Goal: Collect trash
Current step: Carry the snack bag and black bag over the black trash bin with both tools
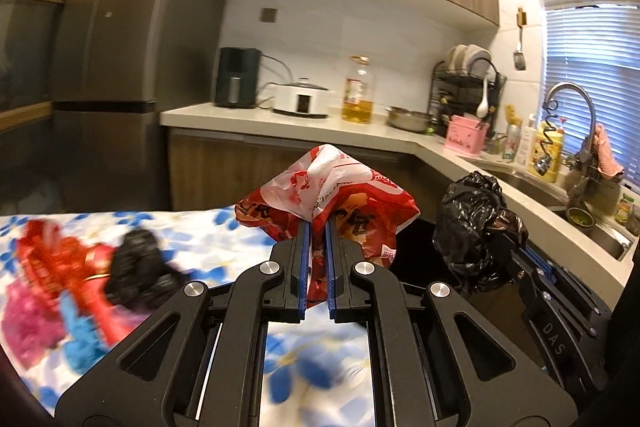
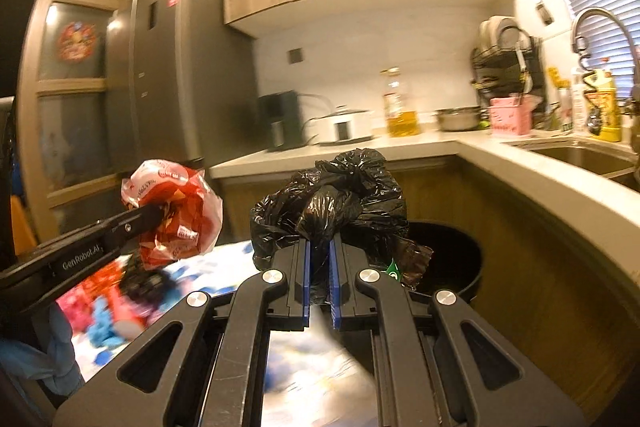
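Observation:
My left gripper (image 1: 316,227) is shut on a crumpled red and white plastic bag (image 1: 328,187), held in the air above the table's far edge. My right gripper (image 2: 320,247) is shut on a crumpled black plastic bag (image 2: 332,203), held above a black trash bin (image 2: 460,259). In the left wrist view the black bag (image 1: 472,227) and right gripper (image 1: 516,259) sit to the right. In the right wrist view the red bag (image 2: 176,211) and left gripper (image 2: 152,217) sit to the left. More trash lies on the table: red packaging (image 1: 60,259) and a black bag (image 1: 136,267).
The table has a blue floral cloth (image 1: 200,227). An L-shaped kitchen counter (image 1: 280,123) behind holds an oil bottle (image 1: 358,95), cooker (image 1: 300,99), dish rack (image 1: 468,83) and sink (image 1: 532,187). A tall fridge (image 1: 120,47) stands at the left.

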Demonstrator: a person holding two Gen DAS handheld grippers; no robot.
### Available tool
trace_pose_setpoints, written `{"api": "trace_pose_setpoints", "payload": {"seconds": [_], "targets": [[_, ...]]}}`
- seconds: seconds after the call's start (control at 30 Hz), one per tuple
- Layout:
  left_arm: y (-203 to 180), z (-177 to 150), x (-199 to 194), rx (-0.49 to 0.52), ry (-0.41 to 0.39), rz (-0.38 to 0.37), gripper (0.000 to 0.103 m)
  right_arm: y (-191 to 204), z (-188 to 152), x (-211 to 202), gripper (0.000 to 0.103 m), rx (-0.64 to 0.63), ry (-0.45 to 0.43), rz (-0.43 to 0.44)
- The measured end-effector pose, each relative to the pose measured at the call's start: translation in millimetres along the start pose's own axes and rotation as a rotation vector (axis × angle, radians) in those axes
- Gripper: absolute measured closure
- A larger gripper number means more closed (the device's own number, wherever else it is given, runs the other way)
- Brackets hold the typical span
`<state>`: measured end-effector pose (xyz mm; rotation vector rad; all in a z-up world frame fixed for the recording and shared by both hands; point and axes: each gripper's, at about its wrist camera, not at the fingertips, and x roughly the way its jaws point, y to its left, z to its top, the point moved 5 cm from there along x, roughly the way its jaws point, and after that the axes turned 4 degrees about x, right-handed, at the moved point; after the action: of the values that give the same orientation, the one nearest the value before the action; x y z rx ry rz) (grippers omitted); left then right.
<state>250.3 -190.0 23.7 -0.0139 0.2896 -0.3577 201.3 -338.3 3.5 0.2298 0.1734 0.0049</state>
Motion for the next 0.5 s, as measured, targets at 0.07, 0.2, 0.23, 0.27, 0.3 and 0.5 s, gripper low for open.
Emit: {"api": "trace_pose_setpoints", "payload": {"seconds": [0.07, 0.2, 0.23, 0.27, 0.3, 0.5], "targets": [[-10, 1, 19, -0.001, 0.006, -0.018, 0.097, -16, 4, 10, 0.094, 0.021, -0.004, -0.024], [-29, 0, 50, 0.005, 0.017, -0.051, 0.097, -38, 7, 26, 0.094, 0.047, -0.003, -0.056], [-34, 0, 58, 0.006, 0.023, -0.056, 0.097, -42, 7, 26, 0.094, 0.049, -0.005, -0.059], [-39, 1, 66, 0.008, 0.027, -0.058, 0.097, -46, 8, 29, 0.094, 0.053, -0.006, -0.064], [-42, 1, 70, 0.008, 0.029, -0.064, 0.097, -50, 8, 33, 0.094, 0.055, -0.006, -0.07], [-56, -2, 94, 0.02, 0.044, -0.088, 0.097, -64, 13, 46, 0.094, 0.046, -0.018, -0.093]]}}
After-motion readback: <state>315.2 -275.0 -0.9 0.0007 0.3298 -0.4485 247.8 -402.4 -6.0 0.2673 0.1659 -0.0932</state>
